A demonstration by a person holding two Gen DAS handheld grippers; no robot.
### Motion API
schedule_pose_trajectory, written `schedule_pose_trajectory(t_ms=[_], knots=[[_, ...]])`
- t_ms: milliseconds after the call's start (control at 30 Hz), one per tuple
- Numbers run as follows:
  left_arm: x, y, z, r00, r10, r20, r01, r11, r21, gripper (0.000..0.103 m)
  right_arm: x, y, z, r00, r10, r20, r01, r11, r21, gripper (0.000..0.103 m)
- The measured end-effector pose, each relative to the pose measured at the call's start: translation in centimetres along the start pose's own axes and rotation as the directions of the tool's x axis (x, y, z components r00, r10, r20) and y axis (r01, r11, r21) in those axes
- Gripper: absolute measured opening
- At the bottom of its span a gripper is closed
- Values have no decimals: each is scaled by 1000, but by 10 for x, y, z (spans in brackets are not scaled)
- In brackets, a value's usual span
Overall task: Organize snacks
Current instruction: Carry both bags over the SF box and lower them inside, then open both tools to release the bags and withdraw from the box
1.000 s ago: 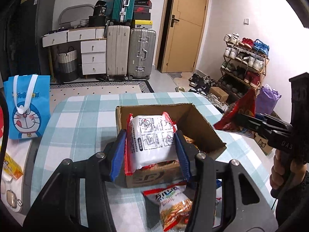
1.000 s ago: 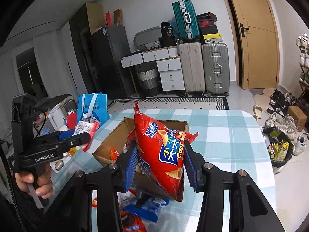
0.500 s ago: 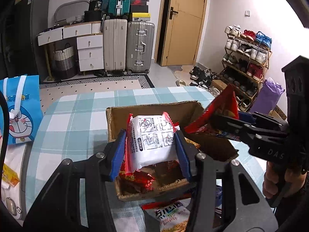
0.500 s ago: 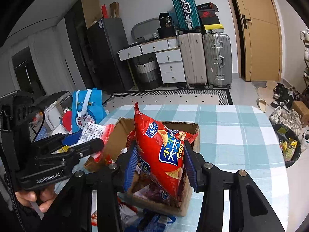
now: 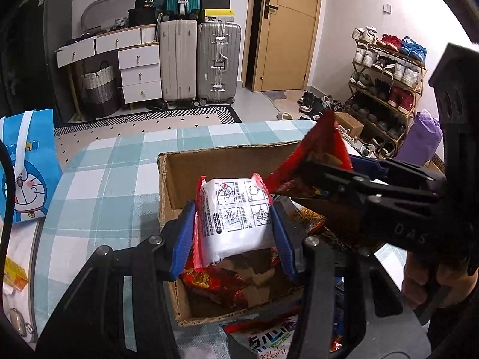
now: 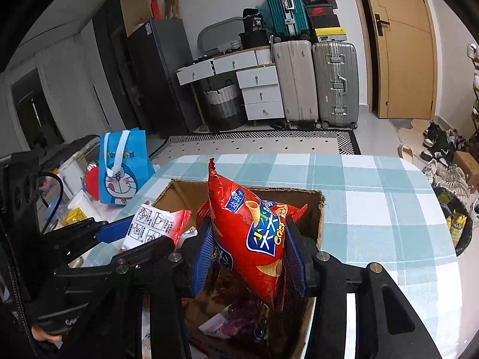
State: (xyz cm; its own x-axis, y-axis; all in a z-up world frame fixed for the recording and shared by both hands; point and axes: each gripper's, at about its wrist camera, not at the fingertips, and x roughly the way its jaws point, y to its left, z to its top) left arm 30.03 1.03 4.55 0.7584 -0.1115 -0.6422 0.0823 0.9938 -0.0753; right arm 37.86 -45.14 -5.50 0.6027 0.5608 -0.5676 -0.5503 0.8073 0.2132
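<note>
An open cardboard box (image 5: 170, 173) stands on the checked tablecloth and holds several snack packs; it also shows in the right wrist view (image 6: 317, 209). My left gripper (image 5: 232, 233) is shut on a white noodle packet with red ends (image 5: 236, 215), held over the box's opening. My right gripper (image 6: 250, 258) is shut on a red crisp bag (image 6: 251, 239), held over the box beside the left gripper. The red bag (image 5: 317, 155) shows at the right in the left wrist view, and the noodle packet (image 6: 152, 224) at the left in the right wrist view.
A blue cartoon tote bag (image 5: 25, 167) stands at the table's left edge, with small items beside it (image 6: 74, 212). More snack packs (image 5: 269, 341) lie on the cloth in front of the box. Suitcases (image 5: 200, 59), drawers and a shoe rack (image 5: 386, 68) stand beyond the table.
Both grippers have moved forward and inward with their packs, from beside the box to above its opening. The red crisp bag has come close to the noodle packet.
</note>
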Motion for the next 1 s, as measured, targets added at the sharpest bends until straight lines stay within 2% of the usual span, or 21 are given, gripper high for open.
schedule_pose_trajectory(t_ms=[267, 500, 600, 667, 700, 733, 767, 833, 900, 933, 1000], knots=[[12, 0, -3, 1000, -2, -16, 2, 1000, 7, 47, 17, 0, -2, 1000, -7, -27, 6, 1000, -10, 46], [18, 6, -5, 1000, -2, -27, 2, 1000, -14, 47, 16, -5, -4, 999, 34, -33, -34, 999, 2, 46], [9, 6, -7, 1000, 0, -19, -1, 1000, -17, 63, 9, -3, -5, 999, 25, -36, -25, 999, -23, 48], [-2, 8, -9, 1000, 9, 1, -9, 1000, -19, 81, -2, -1, -8, 1000, 7, -19, -8, 999, -48, 52], [-6, 8, -10, 1000, 13, 9, -13, 1000, -17, 81, -8, -1, -9, 1000, 5, -12, -5, 998, -55, 55], [-13, 9, -12, 1000, 16, 18, -16, 1000, -16, 82, -17, -3, -11, 1000, 8, 0, -8, 999, -52, 63], [-19, 11, -14, 1000, 15, 22, -15, 1000, -20, 83, -23, -5, -13, 1000, 11, 4, -11, 999, -48, 79], [-31, 15, -19, 1000, 11, 27, -10, 999, -42, 88, -37, -11, -18, 1000, 8, 11, -8, 1000, -29, 98], [-41, 19, -23, 999, 7, 37, -5, 998, -55, 94, -50, -15, -22, 1000, 8, 24, -7, 1000, -24, 102], [-46, 20, -27, 999, 8, 48, -6, 998, -58, 102, -57, -17, -25, 1000, 5, 31, -4, 1000, -24, 102], [-58, 21, -37, 998, 28, 64, -24, 998, -66, 103, -67, -20, -32, 999, -6, 35, 6, 1000, -22, 102]])
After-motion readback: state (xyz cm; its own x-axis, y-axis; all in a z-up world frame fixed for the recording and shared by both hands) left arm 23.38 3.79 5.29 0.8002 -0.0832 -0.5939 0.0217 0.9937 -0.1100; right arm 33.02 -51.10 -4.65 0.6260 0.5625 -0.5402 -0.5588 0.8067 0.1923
